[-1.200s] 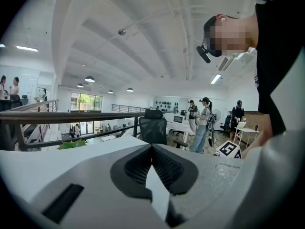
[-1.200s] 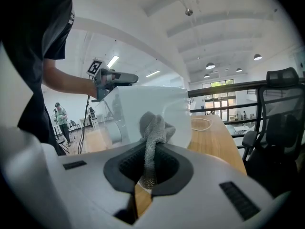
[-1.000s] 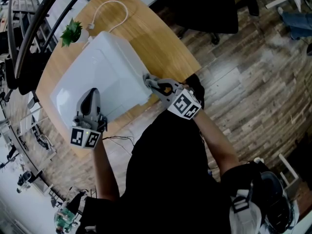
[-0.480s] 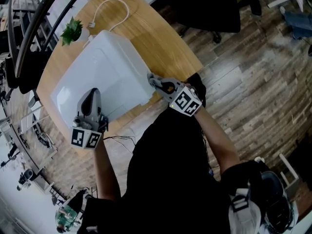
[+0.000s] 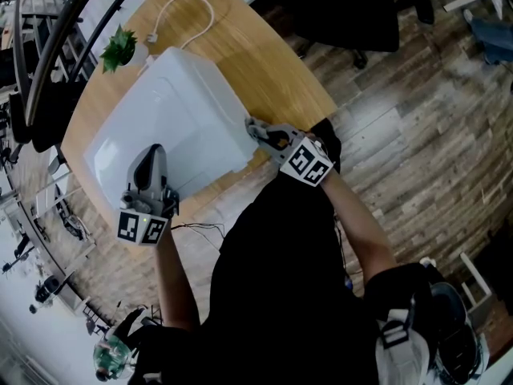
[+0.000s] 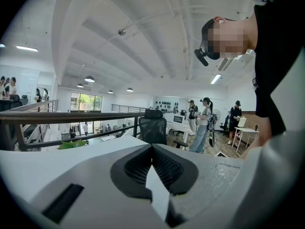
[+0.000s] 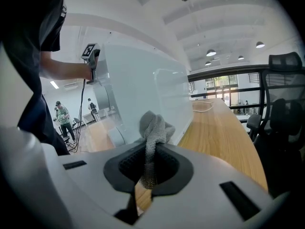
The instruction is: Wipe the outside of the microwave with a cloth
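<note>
right gripper [image 7: 148, 159] clamped on cloth [image 7: 153, 126], microwave [image 5: 172, 111] side just ahead | left gripper [image 5: 150, 157] jaws together, microwave top beneath

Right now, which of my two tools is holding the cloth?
The right tool, at the microwave's near corner: grey cloth is pinched between its jaws. The left tool sits shut and empty on the microwave's top.

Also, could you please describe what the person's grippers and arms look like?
The left gripper and right gripper are light grey shells with black textured pads, each carrying a cube of black-and-white square markers. A thin dark cable trails from the left one. The person wears a black short-sleeved top.
</note>
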`<action>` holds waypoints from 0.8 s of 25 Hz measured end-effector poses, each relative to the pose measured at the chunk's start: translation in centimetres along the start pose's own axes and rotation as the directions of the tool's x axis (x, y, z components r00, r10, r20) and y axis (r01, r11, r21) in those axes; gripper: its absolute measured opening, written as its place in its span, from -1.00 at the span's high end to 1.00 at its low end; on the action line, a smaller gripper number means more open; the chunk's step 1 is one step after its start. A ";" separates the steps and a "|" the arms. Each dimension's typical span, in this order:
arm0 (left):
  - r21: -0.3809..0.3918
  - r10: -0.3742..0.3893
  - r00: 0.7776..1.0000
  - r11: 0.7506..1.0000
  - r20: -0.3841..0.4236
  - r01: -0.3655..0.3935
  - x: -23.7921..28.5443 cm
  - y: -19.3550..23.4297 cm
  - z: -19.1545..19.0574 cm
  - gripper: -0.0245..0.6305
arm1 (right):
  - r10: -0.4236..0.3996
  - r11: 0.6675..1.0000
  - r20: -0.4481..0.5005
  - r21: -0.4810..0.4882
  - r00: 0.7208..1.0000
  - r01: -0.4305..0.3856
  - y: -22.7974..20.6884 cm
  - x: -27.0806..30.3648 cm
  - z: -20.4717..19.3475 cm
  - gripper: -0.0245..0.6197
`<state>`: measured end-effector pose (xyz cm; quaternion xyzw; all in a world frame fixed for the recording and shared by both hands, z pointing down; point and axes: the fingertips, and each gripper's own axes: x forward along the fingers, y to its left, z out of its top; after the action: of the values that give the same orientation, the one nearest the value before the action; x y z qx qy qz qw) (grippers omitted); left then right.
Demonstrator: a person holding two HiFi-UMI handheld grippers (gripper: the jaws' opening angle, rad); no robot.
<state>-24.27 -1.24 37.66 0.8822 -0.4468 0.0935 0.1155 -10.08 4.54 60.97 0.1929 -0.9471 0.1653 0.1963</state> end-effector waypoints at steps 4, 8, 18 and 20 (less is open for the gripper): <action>0.000 0.001 1.000 1.000 -0.002 -0.001 0.0 0.0 -0.1 0.92 | 0.000 1.000 0.000 -0.007 1.000 0.000 -0.4 0.4 0.1 0.87; 0.002 0.005 1.000 1.000 -0.005 -0.005 0.0 0.1 -0.1 0.92 | -0.002 1.000 0.000 -0.009 1.000 0.002 -1.1 1.1 0.5 0.87; 0.002 0.008 1.000 1.000 -0.005 -0.008 0.0 0.2 -0.2 0.92 | -0.005 1.000 0.017 -0.006 1.000 0.005 -3.0 2.9 1.8 0.87; 0.002 0.009 1.000 1.000 -0.005 -0.009 0.0 0.3 -0.2 0.92 | -0.003 1.000 0.015 -0.012 1.000 0.004 -3.3 3.2 2.0 0.87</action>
<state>-24.51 -1.34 37.91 0.8801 -0.4502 0.0966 0.1156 -11.97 -0.10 61.41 0.1945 -0.9491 0.1579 0.1908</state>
